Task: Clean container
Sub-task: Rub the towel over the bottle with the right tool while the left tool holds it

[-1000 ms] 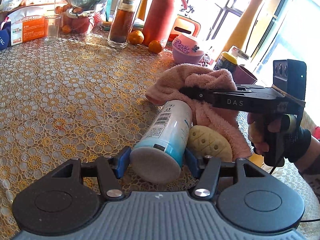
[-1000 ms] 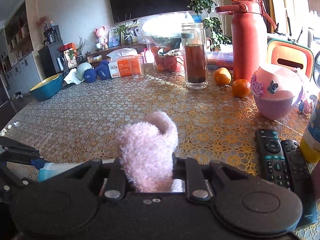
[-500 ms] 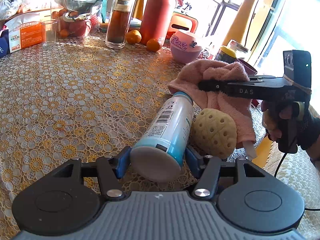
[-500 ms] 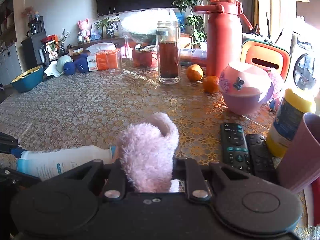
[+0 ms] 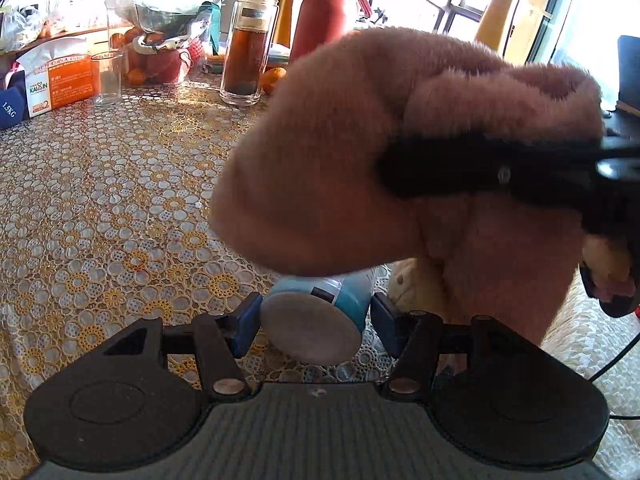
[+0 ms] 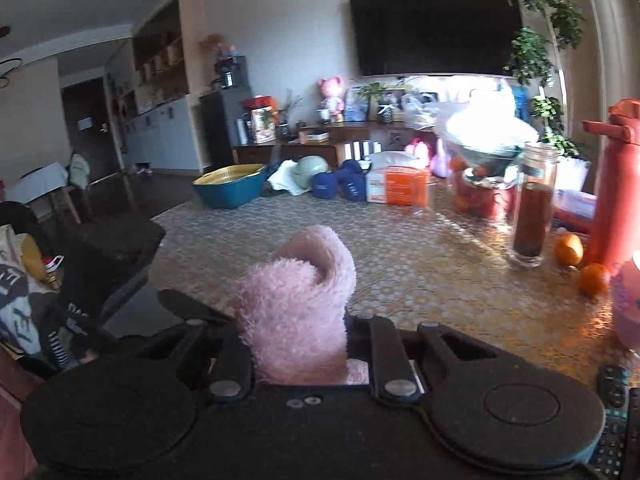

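My left gripper (image 5: 314, 326) is shut on the base of a white and light-blue container (image 5: 320, 320), which points away from the camera. A fluffy pink cloth (image 5: 360, 168) lies over most of the container, hiding its body and top. The cloth is clamped in my right gripper (image 5: 404, 174), whose dark fingers reach in from the right of the left wrist view. In the right wrist view the pink cloth (image 6: 298, 308) sticks up between the shut fingers of the right gripper (image 6: 298, 344). A yellowish sponge (image 5: 416, 284) peeks out under the cloth.
A lace-patterned tablecloth (image 5: 100, 184) covers the table. At the back stand a glass jar of dark liquid (image 5: 248, 48), a red flask (image 5: 324, 12), a drinking glass (image 5: 107, 78), an orange box (image 5: 60, 84) and oranges (image 6: 569, 249). Remote controls (image 6: 612, 420) lie at the right.
The right gripper swung the pink cloth from beside the container's top onto and over it, much closer to the left camera. The right wrist view tilted up and to the left.
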Action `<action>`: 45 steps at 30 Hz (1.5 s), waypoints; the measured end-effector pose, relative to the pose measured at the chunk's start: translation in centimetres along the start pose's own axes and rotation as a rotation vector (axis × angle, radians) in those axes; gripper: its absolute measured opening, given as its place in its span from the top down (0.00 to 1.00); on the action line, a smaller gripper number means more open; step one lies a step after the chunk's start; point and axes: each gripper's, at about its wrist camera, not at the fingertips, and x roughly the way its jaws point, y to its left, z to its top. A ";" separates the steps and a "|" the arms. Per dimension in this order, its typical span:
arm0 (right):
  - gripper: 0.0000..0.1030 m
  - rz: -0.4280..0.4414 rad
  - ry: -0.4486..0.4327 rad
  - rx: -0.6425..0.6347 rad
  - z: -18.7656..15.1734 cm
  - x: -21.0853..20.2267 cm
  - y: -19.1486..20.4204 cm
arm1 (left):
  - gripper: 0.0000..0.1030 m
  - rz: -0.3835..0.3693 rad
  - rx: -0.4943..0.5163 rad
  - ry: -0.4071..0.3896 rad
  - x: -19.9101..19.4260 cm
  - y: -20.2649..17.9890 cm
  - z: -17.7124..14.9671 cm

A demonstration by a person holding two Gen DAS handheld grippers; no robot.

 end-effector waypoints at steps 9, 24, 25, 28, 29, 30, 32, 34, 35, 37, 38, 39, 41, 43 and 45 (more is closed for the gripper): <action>0.84 0.041 0.131 -0.033 -1.8 3.5 1.1 | 0.43 0.031 0.051 -0.015 0.0 -0.5 -0.1; 0.83 -0.156 0.188 0.024 -2.3 5.0 -4.2 | 0.43 0.047 0.106 -0.013 0.1 -0.9 -0.5; 0.83 -0.167 0.186 0.031 -2.4 4.8 -4.6 | 0.43 0.047 0.106 -0.013 0.1 -0.9 -0.5; 0.82 -0.209 0.183 0.053 -2.6 4.4 -5.5 | 0.43 0.043 0.101 -0.012 0.2 -0.8 -0.5; 0.82 -0.221 0.180 0.066 -2.7 4.2 -5.9 | 0.43 0.043 0.103 -0.012 0.2 -0.8 -0.5; 0.82 -0.230 0.175 0.084 -2.8 4.0 -6.4 | 0.43 0.044 0.103 -0.012 0.2 -0.8 -0.6; 0.82 -0.256 0.169 0.114 -3.1 3.6 -7.2 | 0.43 0.045 0.105 -0.018 0.1 -0.9 -0.6; 0.82 -0.270 0.164 0.143 -3.5 3.2 -7.9 | 0.43 0.043 0.102 -0.025 0.1 -0.9 -0.4; 0.82 -0.271 0.156 0.172 -3.7 3.0 -8.2 | 0.43 0.041 0.096 -0.023 0.1 -0.8 -0.3; 0.81 -0.275 0.128 0.216 -4.3 2.4 -8.6 | 0.43 0.041 0.092 -0.022 0.2 -0.8 -0.3; 0.81 -0.273 0.114 0.237 -4.6 2.3 -8.8 | 0.43 0.041 0.095 -0.022 0.1 -0.8 -0.3; 0.81 -0.275 0.103 0.249 -4.8 2.2 -8.8 | 0.43 0.040 0.096 -0.023 0.1 -0.7 -0.3; 0.81 -0.282 0.087 0.260 -5.1 2.1 -8.6 | 0.43 0.024 0.074 -0.026 -0.1 -0.4 -0.3; 0.80 -0.286 0.075 0.270 -5.2 1.9 -8.6 | 0.43 0.000 0.034 -0.023 -0.1 0.0 -0.2; 0.80 -0.291 0.067 0.267 -5.4 1.8 -8.5 | 0.42 -0.009 0.012 -0.019 -0.1 0.2 -0.1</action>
